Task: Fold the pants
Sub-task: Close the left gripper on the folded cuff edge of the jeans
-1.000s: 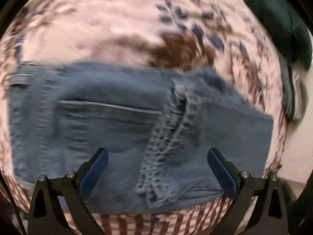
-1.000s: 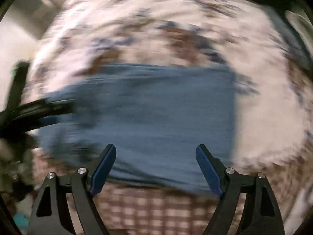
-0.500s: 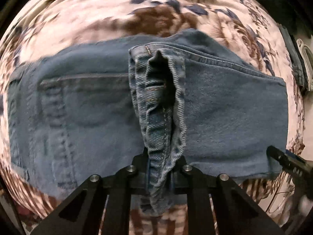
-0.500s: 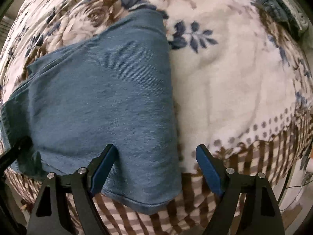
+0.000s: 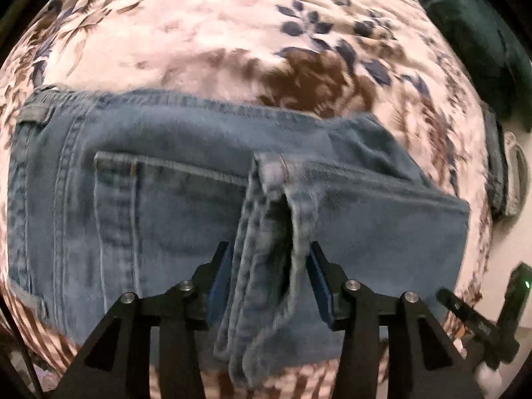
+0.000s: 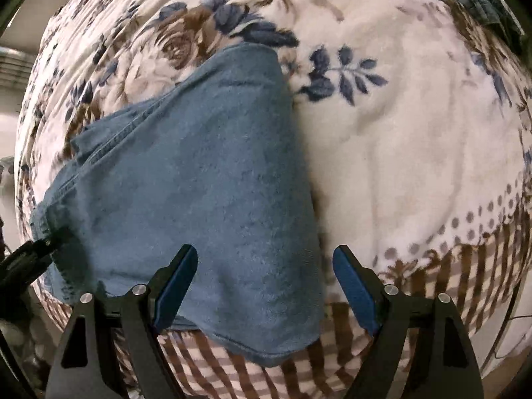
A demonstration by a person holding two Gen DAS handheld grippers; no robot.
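Note:
Folded blue jeans (image 5: 166,199) lie flat on a floral blanket (image 5: 232,33), back pocket up. Their bunched leg hems (image 5: 266,249) run down the middle, between the fingers of my left gripper (image 5: 269,279). Its jaws are opening and the pads stand just beside the hems, not squeezing them. In the right wrist view the jeans (image 6: 199,183) show their smooth folded end. My right gripper (image 6: 262,282) hangs open over that end's near right corner, one finger above denim, the other above blanket. The right gripper (image 5: 482,319) also shows at the lower right of the left wrist view.
The blanket (image 6: 399,133) has a brown checked border (image 6: 432,282) along its near edge. A dark green cushion (image 5: 482,33) sits at the far right, and another denim piece (image 5: 498,166) lies beside it. The left gripper's tip (image 6: 30,256) touches the jeans' left end.
My left gripper went from wide open to shut on the hems and has now parted again; the hems have sunk back onto the jeans. My right gripper moved to the jeans' right end.

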